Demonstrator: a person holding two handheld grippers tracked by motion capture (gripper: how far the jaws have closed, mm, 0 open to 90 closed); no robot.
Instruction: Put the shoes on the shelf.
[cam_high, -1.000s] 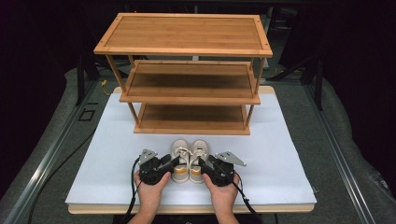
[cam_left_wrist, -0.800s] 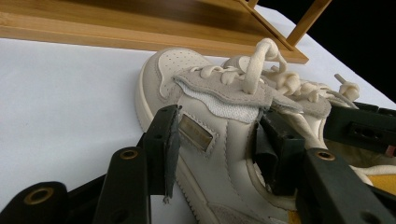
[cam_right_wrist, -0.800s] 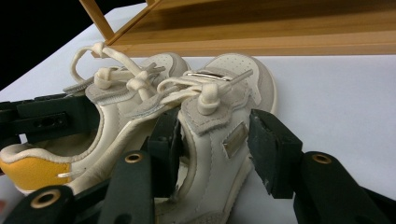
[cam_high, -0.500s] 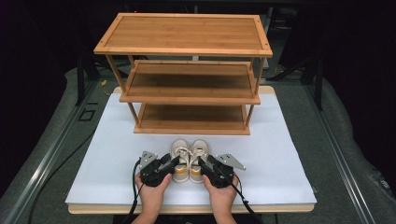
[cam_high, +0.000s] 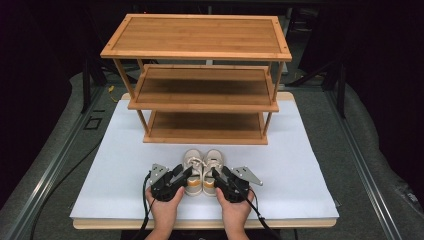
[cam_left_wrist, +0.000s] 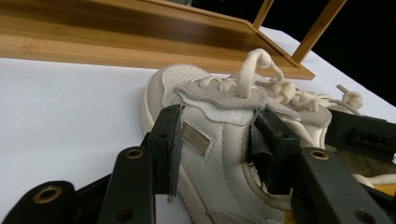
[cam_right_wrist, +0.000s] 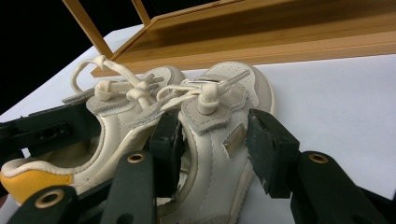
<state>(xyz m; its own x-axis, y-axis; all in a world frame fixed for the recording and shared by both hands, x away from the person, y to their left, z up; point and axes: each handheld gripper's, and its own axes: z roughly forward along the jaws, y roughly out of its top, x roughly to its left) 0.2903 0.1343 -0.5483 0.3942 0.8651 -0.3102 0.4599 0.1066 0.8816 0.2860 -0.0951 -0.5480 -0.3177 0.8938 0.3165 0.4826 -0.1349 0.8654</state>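
A pair of small cream shoes with yellow heels stands side by side near the table's front edge, toes toward the rack: the left shoe (cam_high: 192, 161) (cam_left_wrist: 210, 98) and the right shoe (cam_high: 214, 161) (cam_right_wrist: 224, 93). My left gripper (cam_high: 186, 173) (cam_left_wrist: 219, 117) straddles the left shoe's outer wall, with one jaw outside and one inside the opening. Its jaws have just been closing, and I see no firm pinch. My right gripper (cam_high: 218, 174) (cam_right_wrist: 215, 119) straddles the right shoe's outer wall the same way, with a slim gap at its outer pad.
A three-tier bamboo shoe rack (cam_high: 200, 35) stands at the back of the white table top (cam_high: 120, 165), its lowest shelf (cam_high: 205, 127) just beyond the shoes. Dark floor and metal rails flank the table. Bare white surface lies left and right of the hands.
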